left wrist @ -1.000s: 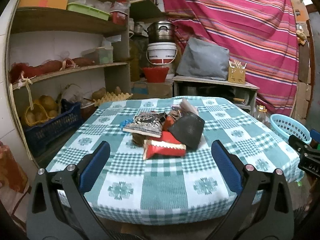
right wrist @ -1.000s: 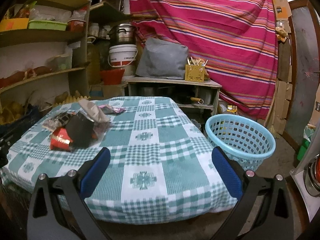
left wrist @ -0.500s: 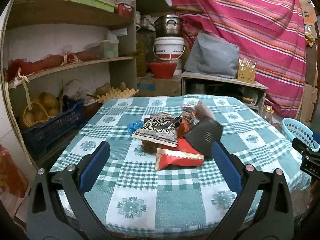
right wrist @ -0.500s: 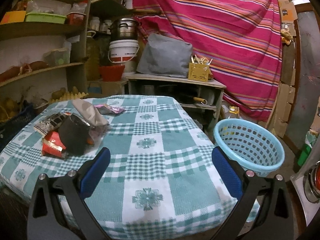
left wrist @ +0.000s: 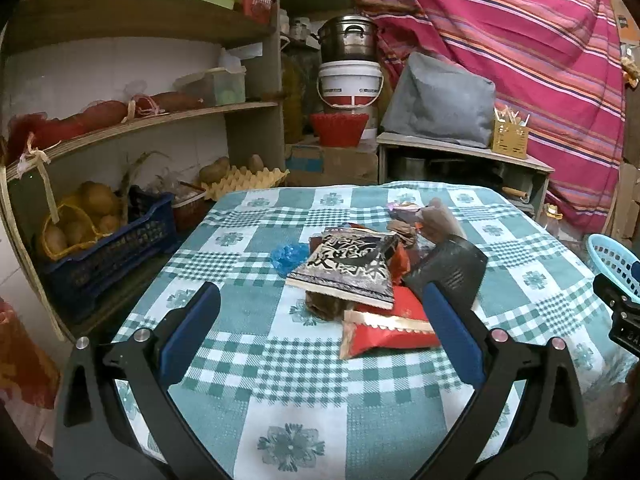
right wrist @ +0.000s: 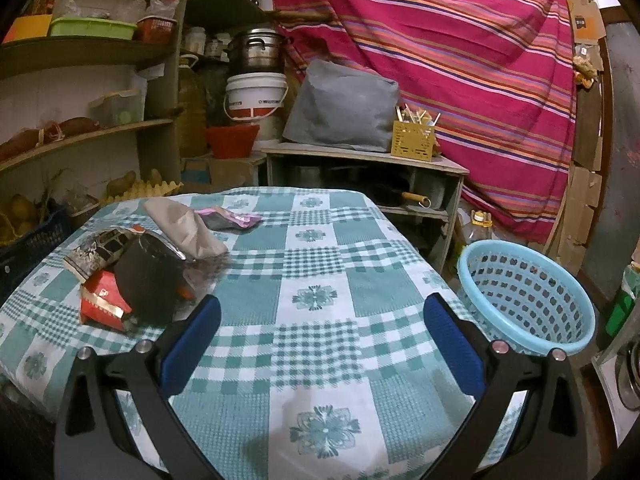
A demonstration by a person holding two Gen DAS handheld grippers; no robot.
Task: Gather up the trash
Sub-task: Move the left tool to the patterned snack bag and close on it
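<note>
Item 1: left hand-held gripper (left wrist: 320,332), black frame with blue pads, released and empty; we see it at the bottom of the left wrist view, its jaws spread wide over the near part of the surface (left wrist: 280,408), which is covered by a green-and-white checked cloth.

Item 2: right hand-held gripper (right wrist: 320,332), same build, likewise released and empty, at the bottom of the right wrist view.

Item 3: trash pile, centre of the left wrist view, left of centre in the right wrist view. We list a red foil wrapper with a serrated gold edge (left wrist: 384,332) nearest the camera, a black-and-white patterned packet (left wrist: 344,268) lying on top of the heap, a dark matte pouch (left wrist: 452,268) standing at its right, and a grey-brown paper bag (right wrist: 180,228) behind.

Item 4: crumpled blue plastic scrap (left wrist: 289,255), just left of the pile; only the left wrist view shows it.

Item 5: small purple-and-black wrapper (right wrist: 230,220), apart from the heap, clear in the right wrist view only.

Item 6: light blue perforated plastic basket (right wrist: 524,292), off the surface at the right; whole in the right wrist view, only a sliver at the left view's right edge.
</note>
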